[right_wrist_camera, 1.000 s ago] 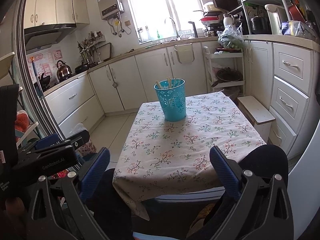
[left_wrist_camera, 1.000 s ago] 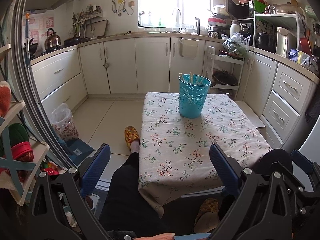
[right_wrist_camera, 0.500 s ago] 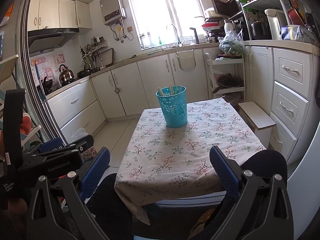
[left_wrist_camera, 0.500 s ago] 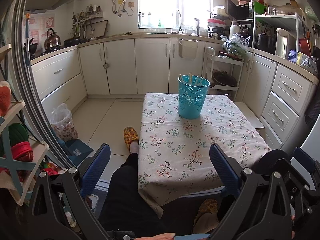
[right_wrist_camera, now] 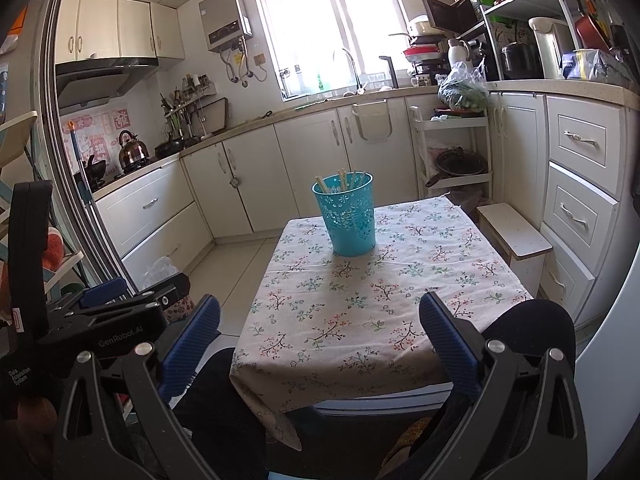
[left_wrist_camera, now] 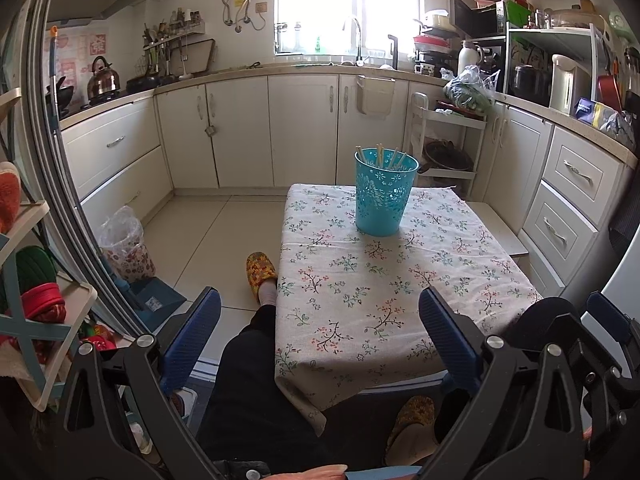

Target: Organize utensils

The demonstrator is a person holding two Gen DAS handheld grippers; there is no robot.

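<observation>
A turquoise perforated holder [left_wrist_camera: 382,196] stands on the far part of a low table with a floral cloth [left_wrist_camera: 360,292]. Several wooden chopsticks [left_wrist_camera: 386,157] stand upright in it. The holder also shows in the right wrist view [right_wrist_camera: 347,216], with the chopsticks [right_wrist_camera: 342,179] poking above its rim. My left gripper [left_wrist_camera: 320,328] is open and empty, held back from the table's near edge. My right gripper [right_wrist_camera: 320,332] is open and empty, also short of the near edge. The left gripper's body shows at the left of the right wrist view [right_wrist_camera: 100,320].
The person's legs and yellow slippers [left_wrist_camera: 260,270] are beside and under the table. White cabinets [left_wrist_camera: 240,132] line the back and right walls. A small white stool [right_wrist_camera: 514,236] stands right of the table. A shelf rack [left_wrist_camera: 36,280] and a bagged bin [left_wrist_camera: 124,244] stand at the left.
Both grippers have tilted up and drawn back slightly, so the table and holder sit lower and smaller in view. Both stay open and empty.
</observation>
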